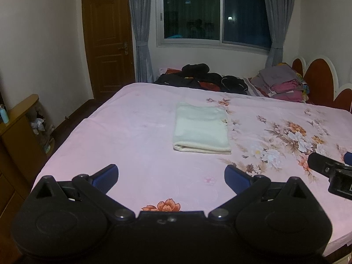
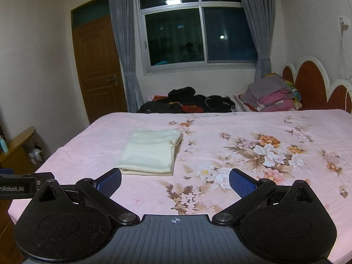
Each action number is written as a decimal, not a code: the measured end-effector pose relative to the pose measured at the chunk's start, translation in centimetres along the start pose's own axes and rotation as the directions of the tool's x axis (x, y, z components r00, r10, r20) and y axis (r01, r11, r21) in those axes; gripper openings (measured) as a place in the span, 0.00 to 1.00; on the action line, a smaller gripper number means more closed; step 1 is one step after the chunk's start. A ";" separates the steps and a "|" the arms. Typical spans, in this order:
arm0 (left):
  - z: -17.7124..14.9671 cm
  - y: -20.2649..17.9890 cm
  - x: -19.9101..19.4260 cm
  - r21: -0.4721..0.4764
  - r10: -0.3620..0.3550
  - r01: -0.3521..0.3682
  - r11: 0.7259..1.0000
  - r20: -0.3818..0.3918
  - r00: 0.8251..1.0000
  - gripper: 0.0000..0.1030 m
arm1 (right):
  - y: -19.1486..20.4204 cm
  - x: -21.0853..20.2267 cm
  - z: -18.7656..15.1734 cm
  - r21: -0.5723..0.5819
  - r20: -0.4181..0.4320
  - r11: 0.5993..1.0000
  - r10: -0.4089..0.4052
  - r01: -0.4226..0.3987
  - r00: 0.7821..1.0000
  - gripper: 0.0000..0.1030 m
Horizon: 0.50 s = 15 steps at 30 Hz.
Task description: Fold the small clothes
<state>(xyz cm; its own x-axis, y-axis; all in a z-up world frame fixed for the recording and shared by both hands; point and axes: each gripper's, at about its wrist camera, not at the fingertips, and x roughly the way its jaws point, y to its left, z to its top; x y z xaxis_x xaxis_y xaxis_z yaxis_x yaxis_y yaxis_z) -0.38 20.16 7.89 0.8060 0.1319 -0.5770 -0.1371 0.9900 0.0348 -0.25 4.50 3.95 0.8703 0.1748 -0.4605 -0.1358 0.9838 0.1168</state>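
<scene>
Left wrist view first: the left gripper [image 1: 171,173] hangs over the near edge of the bed, jaws spread wide, blue pads [image 1: 105,176] holding nothing. Ahead of it, well clear of the fingers, a cream folded garment [image 1: 201,129] lies flat on the pink floral bedsheet [image 1: 136,132], a neat rectangle with its thick folded edge toward the camera. At the far right edge, part of the right gripper [image 1: 330,169] pokes into frame, too cropped here to read its jaws. Along the far side of the bed, a heap of dark clothes [image 1: 204,79] and a stack of folded clothes [image 1: 283,83] by the red headboard [image 1: 316,77].

Over to the right wrist view: the right gripper [image 2: 175,182] is also spread wide and empty above the sheet. The cream garment [image 2: 151,151] sits ahead and left, its near corner just beside the left blue pad [image 2: 110,182]; whether they touch, I cannot tell.
</scene>
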 end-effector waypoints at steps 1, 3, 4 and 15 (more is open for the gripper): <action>0.0 0.1 0.0 -0.001 -0.002 0.002 1.000 -0.002 1.000 1.00 | 0.0 0.0 0.0 0.001 0.000 1.000 0.001 -0.001 1.000 1.00; 0.0 0.3 0.1 -0.002 -0.003 0.003 1.000 -0.003 1.000 1.00 | 0.0 0.0 0.0 0.002 0.000 1.000 0.001 -0.001 1.000 1.00; 0.1 0.3 0.1 -0.002 -0.003 0.003 1.000 -0.003 1.000 1.00 | 0.1 0.0 0.0 0.001 0.000 1.000 0.000 0.000 1.000 1.00; -0.1 0.6 0.3 -0.006 -0.008 0.008 1.000 -0.015 1.000 1.00 | 0.0 0.2 -0.2 -0.001 -0.003 1.000 0.011 -0.011 1.000 1.00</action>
<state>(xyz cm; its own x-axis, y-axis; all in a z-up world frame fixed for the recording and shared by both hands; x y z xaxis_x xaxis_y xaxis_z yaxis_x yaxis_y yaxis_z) -0.30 20.81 7.62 0.7984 0.1235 -0.5893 -0.1343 0.9906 0.0257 -0.16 4.50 3.72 0.8672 0.1856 -0.4622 -0.1459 0.9819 0.1205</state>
